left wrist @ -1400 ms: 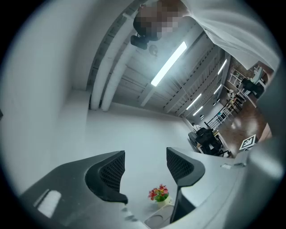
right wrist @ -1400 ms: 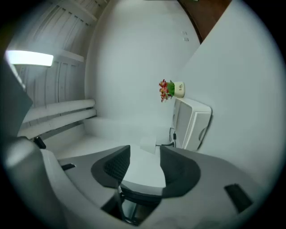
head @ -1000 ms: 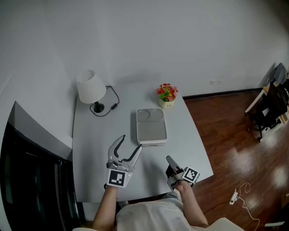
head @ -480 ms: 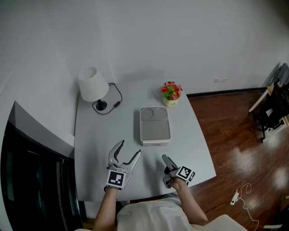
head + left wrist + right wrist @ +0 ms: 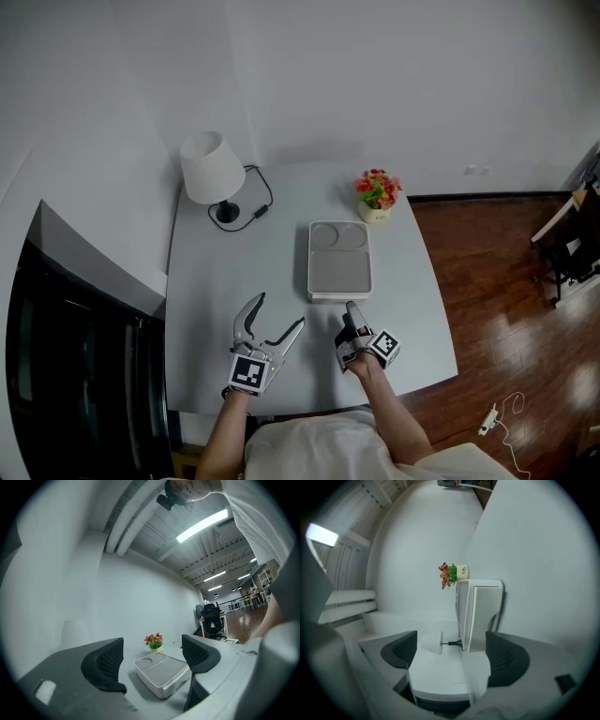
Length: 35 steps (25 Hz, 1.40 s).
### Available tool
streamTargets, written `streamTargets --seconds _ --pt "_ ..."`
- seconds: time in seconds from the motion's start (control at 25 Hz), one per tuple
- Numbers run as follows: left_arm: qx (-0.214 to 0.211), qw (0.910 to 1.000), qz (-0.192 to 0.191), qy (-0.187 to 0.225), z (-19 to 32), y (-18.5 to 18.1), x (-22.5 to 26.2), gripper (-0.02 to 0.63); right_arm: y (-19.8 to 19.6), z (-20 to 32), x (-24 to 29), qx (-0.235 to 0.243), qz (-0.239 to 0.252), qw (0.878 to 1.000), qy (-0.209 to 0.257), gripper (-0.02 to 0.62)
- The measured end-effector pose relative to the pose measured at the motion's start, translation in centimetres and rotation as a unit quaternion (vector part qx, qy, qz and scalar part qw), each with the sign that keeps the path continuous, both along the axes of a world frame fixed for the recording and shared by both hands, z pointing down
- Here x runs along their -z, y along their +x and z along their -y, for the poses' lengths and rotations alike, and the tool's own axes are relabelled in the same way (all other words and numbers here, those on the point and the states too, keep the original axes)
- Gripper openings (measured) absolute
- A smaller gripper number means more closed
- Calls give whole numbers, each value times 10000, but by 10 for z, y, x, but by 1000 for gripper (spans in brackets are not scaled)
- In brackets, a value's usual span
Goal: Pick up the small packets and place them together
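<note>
Table: a pale grey rectangular tabletop (image 5: 202, 309) carries everything in front of me, with the tray near its middle.
Tray: a white, shallow rectangular plastic tray (image 5: 339, 264) with a round recess at its far end; it is my landmark, and its top looks bare.
Lamp: a table lamp with a white cone shade (image 5: 212, 167) stands well beyond the tray's far-left corner, and its black cord (image 5: 263, 201) loops on the table toward the tray.
Left gripper: my left gripper (image 5: 281, 309), carrying its marker cube, hovers off the tray's near-left corner, apart from it. Its jaws stand spread and have just been opening. Between them I see only bare table, with the tray farther off.
Right gripper: my right gripper (image 5: 352, 311) is rolled on its side, its tip just short of the tray's near edge. Its jaws are wide apart and have just been opening. A pale, blurred shape sits low between them, and I cannot tell what it is. The pads press on nothing.
Flower pot: a small cream pot of red and yellow flowers (image 5: 377, 193) stands just beyond the tray's far-right corner.
Small packets: I cannot make them out in any view.
</note>
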<state>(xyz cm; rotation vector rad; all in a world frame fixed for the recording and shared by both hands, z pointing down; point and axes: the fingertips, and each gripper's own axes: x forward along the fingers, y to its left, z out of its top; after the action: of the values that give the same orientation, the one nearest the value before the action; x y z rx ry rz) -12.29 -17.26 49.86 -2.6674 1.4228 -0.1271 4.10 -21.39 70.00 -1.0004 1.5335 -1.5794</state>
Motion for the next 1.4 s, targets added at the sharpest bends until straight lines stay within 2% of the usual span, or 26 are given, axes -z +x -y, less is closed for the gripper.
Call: streamTargets --seconds 0.12,0.24,0.48,0.72,0.8,0.92,1.04,1.08,1.2,1.4 --pt "74 9999 -131 -72 0 -4 -4 416 -1 17 -9 -203 221 9995 -98 474" --pt "136 9998 -128 -75 -2 -7 -3 441 1 28 -24 -318 207 9990 -233 474" --pt "298 9995 -68 -103 -4 -18 -4 453 2 42 -44 -530 242 9970 -501 474" --pt "410 9991 -62 -133 -6 -24 -6 453 2 58 -58 -685 308 9960 -484 472" --pt "450 9988 -126 -158 -7 -26 -7 453 3 60 -58 -884 500 9934 -523 434" --pt "494 9985 -76 -219 -9 -30 -10 451 8 59 -72 -1077 677 9904 -544 433" --pt "553 9977 -296 -270 -10 -31 -15 451 7 57 -76 -1178 996 9862 -606 331" --pt "568 9973 -372 -276 -11 -30 -16 451 7 58 -75 -1171 1099 9855 -553 272" --pt "543 9980 -165 -278 -13 -30 -15 449 7 59 -71 -1119 1073 9867 -490 267" --pt "576 9979 -122 -279 -18 -34 -18 448 9 58 -76 -1080 1034 9878 -430 259"
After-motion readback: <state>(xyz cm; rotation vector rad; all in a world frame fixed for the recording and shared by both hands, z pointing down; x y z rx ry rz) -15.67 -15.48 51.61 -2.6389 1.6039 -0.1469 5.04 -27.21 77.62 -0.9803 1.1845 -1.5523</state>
